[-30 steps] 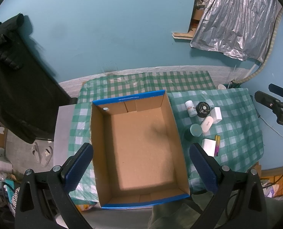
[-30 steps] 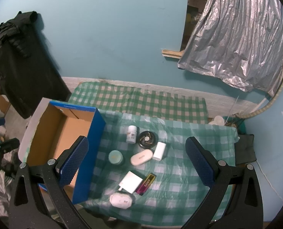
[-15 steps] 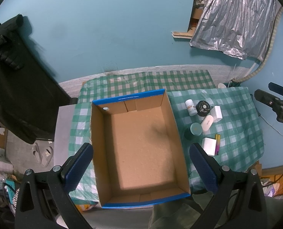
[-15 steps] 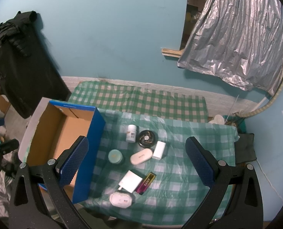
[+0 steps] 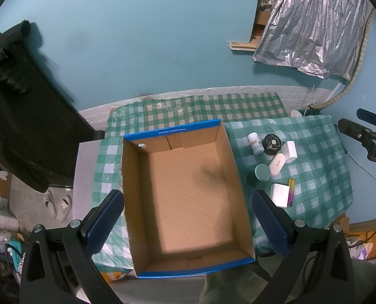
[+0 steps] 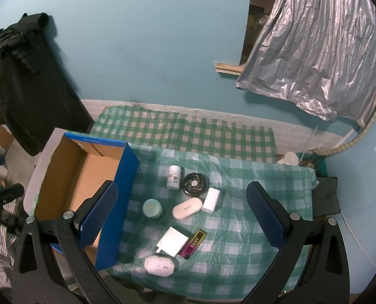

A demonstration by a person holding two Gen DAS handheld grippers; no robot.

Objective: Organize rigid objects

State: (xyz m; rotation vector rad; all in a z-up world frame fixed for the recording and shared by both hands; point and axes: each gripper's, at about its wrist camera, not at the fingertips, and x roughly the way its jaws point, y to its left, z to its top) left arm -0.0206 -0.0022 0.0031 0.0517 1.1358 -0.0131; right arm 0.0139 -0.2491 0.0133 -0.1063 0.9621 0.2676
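Right wrist view is showing the right gripper [image 6: 179, 211] hanging spread above small items [image 6: 187, 208] lying beside the cardboard box [image 6: 126, 195]; the left gripper [image 5: 188, 215], likewise spread, is hovering over that box, empty-handed.

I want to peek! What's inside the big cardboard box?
Nothing yet. The cardboard box shows only its bare brown floor in the left wrist view. Both grippers are open and hold nothing. The near wall hides a thin strip of floor right behind it.

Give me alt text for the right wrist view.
Open right gripper hovers above a green checked tablecloth holding about eight small items, including a white pill bottle and teal jar. An open, empty cardboard box sits to their left.
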